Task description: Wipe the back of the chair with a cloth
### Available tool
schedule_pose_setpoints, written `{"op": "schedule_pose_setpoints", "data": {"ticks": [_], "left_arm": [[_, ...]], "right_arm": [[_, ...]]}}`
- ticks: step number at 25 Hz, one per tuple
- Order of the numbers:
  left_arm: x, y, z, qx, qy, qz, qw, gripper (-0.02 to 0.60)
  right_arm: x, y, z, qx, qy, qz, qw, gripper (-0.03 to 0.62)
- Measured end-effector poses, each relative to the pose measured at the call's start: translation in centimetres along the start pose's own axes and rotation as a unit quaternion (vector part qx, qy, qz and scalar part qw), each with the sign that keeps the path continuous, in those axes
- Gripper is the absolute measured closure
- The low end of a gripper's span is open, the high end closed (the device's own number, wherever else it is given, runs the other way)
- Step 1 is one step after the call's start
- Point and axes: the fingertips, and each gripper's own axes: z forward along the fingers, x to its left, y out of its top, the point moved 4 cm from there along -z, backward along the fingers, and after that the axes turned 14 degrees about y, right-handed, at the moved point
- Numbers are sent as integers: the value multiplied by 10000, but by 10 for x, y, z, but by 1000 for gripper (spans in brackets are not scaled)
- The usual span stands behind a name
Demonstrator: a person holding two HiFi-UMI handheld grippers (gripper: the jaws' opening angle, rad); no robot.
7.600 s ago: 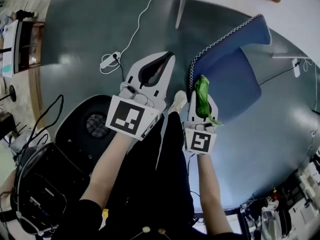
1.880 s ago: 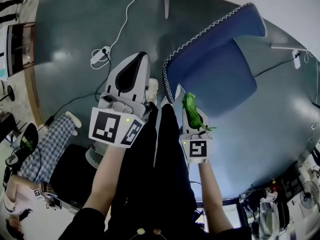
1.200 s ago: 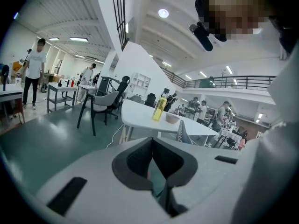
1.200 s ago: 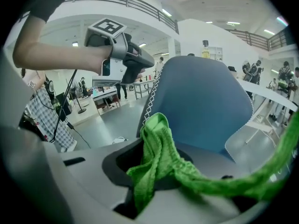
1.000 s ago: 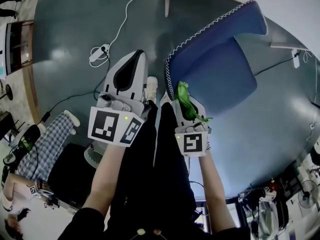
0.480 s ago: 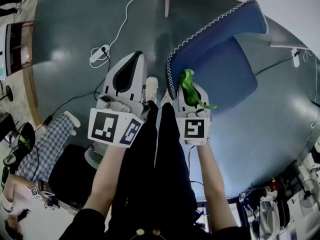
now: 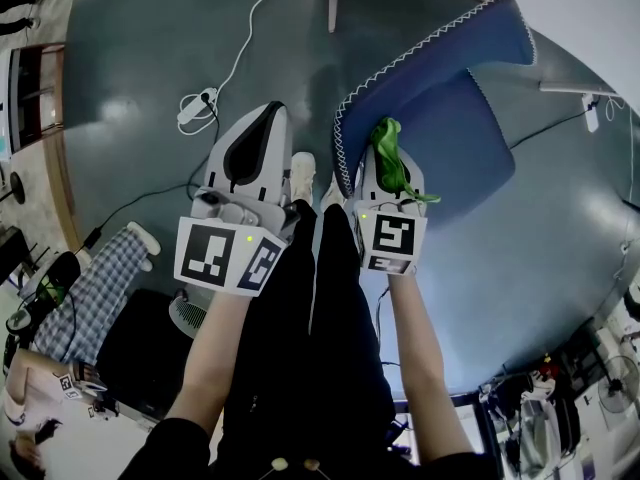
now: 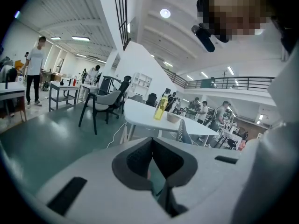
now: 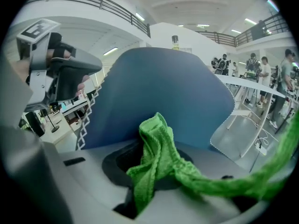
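Observation:
A blue chair stands in front of me, its back (image 7: 430, 63) edged with white stitching and its seat (image 7: 465, 148) beyond. My right gripper (image 7: 386, 140) is shut on a green cloth (image 7: 392, 166) and sits against the near left end of the chair back. In the right gripper view the green cloth (image 9: 156, 157) bunches out of the jaws, with the blue chair back (image 9: 163, 92) close behind it. A loose tail of cloth trails to the right. My left gripper (image 7: 271, 111) is shut and empty, left of the chair over the floor; its pads (image 8: 140, 155) meet at the tips.
A white table (image 7: 570, 3) with a thin leg (image 7: 332, 3) stands past the chair. A power strip (image 7: 196, 109) and cable lie on the floor to the left. A seated person in checked trousers (image 7: 90, 288) is at the lower left. A yellow bottle (image 8: 161, 107) stands on the table.
The right gripper with the cloth has slid forward and slightly right along the chair back over the last second. The left gripper has stayed where it was.

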Motion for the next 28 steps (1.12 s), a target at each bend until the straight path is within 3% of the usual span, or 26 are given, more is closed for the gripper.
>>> {"op": "schedule_pose_setpoints", "data": {"ticks": [4, 13, 28], "left_arm": [[1, 3, 0, -23, -10, 13, 10000, 580], [6, 2, 3, 72, -137, 238, 9996, 580], [12, -2, 3, 212, -128, 213, 9995, 580]], "right_arm": [[-20, 4, 8, 23, -307, 189, 9993, 548], [-45, 8, 23, -49, -556, 241, 9981, 548], [-101, 28, 28, -155, -1135, 460, 9924, 548]]}}
